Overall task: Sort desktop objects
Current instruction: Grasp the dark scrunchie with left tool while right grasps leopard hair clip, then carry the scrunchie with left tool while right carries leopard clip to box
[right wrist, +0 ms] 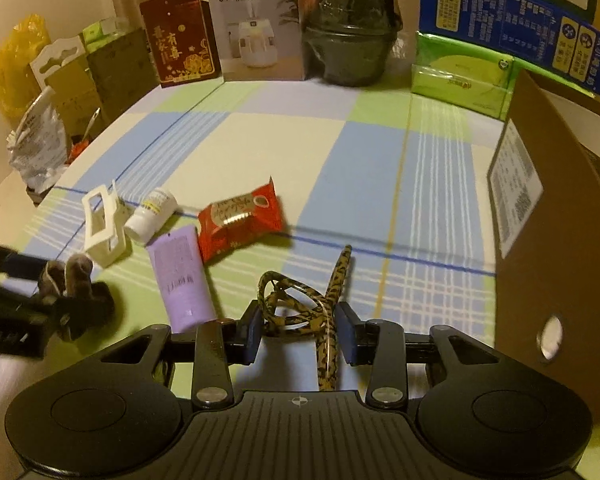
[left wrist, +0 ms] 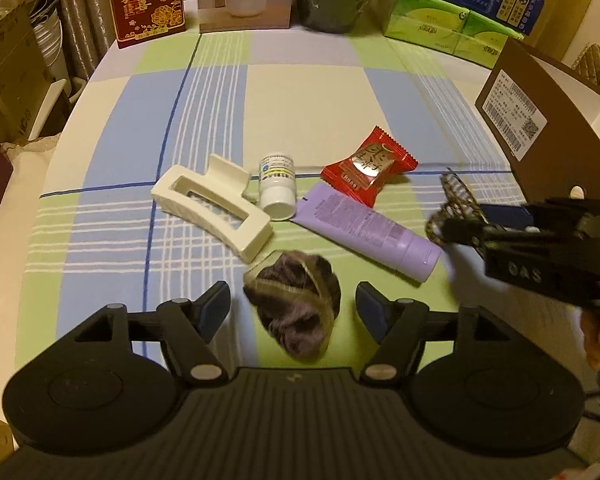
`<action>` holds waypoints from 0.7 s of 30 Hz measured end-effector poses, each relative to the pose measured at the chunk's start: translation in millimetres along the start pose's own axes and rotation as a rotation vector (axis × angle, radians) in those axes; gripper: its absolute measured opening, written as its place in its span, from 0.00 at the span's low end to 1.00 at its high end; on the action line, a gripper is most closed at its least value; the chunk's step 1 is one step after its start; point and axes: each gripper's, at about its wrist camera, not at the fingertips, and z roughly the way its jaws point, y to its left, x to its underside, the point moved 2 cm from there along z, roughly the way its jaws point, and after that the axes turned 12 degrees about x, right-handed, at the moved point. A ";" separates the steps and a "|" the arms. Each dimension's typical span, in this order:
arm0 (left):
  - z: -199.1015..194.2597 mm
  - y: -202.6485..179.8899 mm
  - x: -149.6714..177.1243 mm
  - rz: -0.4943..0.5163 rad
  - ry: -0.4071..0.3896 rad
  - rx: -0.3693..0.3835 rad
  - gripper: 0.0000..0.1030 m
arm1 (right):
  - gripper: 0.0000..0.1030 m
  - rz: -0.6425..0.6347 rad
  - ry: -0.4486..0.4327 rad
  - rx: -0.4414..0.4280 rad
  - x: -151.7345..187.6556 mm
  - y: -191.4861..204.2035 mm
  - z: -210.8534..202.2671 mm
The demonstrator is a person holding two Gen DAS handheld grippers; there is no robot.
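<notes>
The right gripper [right wrist: 298, 330] has its jaws pressed in on a leopard-patterned, knotted hair band [right wrist: 300, 306], which is pinched between the blue pads and looks lifted off the cloth; in the left wrist view the same band [left wrist: 454, 204] hangs from that gripper close to the brown cardboard box [right wrist: 556, 248] standing at the right edge. The left gripper [left wrist: 292, 308] has its jaws spread wide on either side of a crumpled purple-grey fabric scrunchie [left wrist: 296, 304], touching neither side of it; whether the scrunchie rests on the counter or is falling cannot be told from its blur.

Just beyond the scrunchie lies a lavender plastic squeeze tube [left wrist: 366, 232], cap toward the right. Beside its flat end stand out a small white pill bottle [left wrist: 277, 186] on its side and a red foil snack packet [left wrist: 370, 170], with a cream rectangular plastic hair claw [left wrist: 212, 210] touching the bottle on the left. All sit in a loose cluster on the blue, green and cream checked tablecloth covering the counter [left wrist: 308, 92].

Judging by this, the sorting is at an early stage: one hair accessory is in hand and apparently headed for the box, while five things remain loose on the cloth. What the box already holds is hidden.
</notes>
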 end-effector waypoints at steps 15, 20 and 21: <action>-0.9 -6.4 15.8 0.016 0.065 0.030 0.22 | 0.40 -0.008 0.074 -0.021 50.7 -26.7 -49.0; -5.9 -17.0 31.6 0.042 0.101 0.037 0.22 | 0.52 0.015 0.055 -0.013 51.7 -24.6 -47.6; -5.8 -17.3 32.7 0.038 0.099 0.033 0.22 | 0.52 0.020 0.053 -0.013 50.6 -24.1 -45.4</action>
